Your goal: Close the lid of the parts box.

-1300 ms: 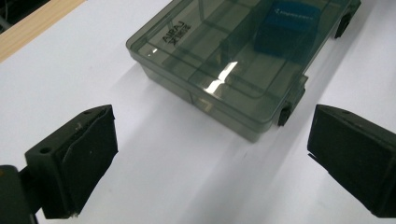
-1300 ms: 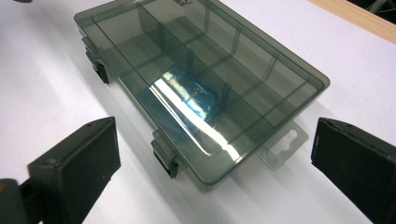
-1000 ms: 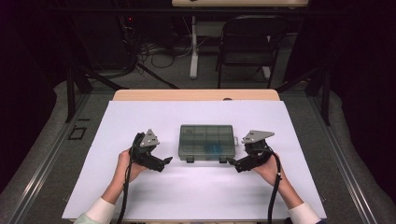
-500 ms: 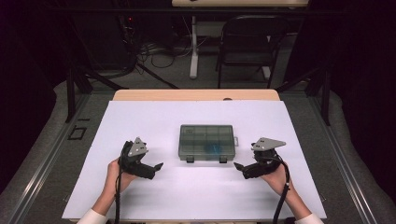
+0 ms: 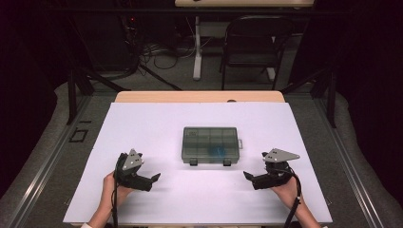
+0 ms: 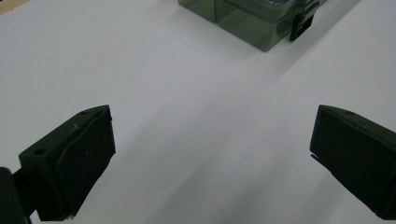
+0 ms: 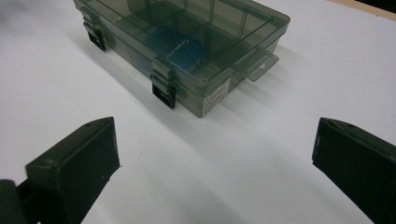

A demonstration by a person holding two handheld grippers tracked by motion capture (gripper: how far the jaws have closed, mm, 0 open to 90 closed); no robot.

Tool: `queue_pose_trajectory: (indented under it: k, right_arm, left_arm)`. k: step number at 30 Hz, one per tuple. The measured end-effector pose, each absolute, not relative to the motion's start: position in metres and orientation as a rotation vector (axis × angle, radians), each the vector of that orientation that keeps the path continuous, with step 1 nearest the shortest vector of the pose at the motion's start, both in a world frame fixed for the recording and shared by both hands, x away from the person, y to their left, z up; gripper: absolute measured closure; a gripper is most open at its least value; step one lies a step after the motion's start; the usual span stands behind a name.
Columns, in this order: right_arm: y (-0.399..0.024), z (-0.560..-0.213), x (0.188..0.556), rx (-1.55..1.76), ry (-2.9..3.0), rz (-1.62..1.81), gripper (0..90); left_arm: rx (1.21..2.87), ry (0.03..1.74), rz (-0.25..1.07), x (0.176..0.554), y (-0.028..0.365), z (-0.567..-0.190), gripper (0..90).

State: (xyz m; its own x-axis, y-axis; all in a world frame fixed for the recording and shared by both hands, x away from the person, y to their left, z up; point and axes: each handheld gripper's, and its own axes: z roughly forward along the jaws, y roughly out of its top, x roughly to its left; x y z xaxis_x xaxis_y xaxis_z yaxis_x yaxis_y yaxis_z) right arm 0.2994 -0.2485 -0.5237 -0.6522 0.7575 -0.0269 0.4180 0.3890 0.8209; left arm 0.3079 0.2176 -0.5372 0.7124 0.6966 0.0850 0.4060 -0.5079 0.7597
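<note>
Box (image 5: 211, 144) lies between and ahead of my grippers, long axis crosswise, latches facing me; left gripper (image 5: 153, 180) and right gripper (image 5: 248, 176) both gape empty, about equally near.

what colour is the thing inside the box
Blue: a flat blue item lies inside the smoky-grey see-through box, clearest in the right gripper view.
</note>
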Motion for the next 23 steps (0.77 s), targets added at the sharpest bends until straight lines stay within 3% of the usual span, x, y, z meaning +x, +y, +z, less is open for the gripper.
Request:
queue_pose_trajectory:
  k: [13,23]
  right_arm:
    - [-0.255,-0.531,0.287,1.043,2.216,1.162,0.0]
    - [-0.255,-0.536,0.283,1.044,2.213,1.184,0.0]
  left_arm:
    - [2.132,0.854,0.542,0.283,0.224,-0.552,0.0]
    - [2.12,0.85,0.537,0.285,0.225,-0.554,0.0]
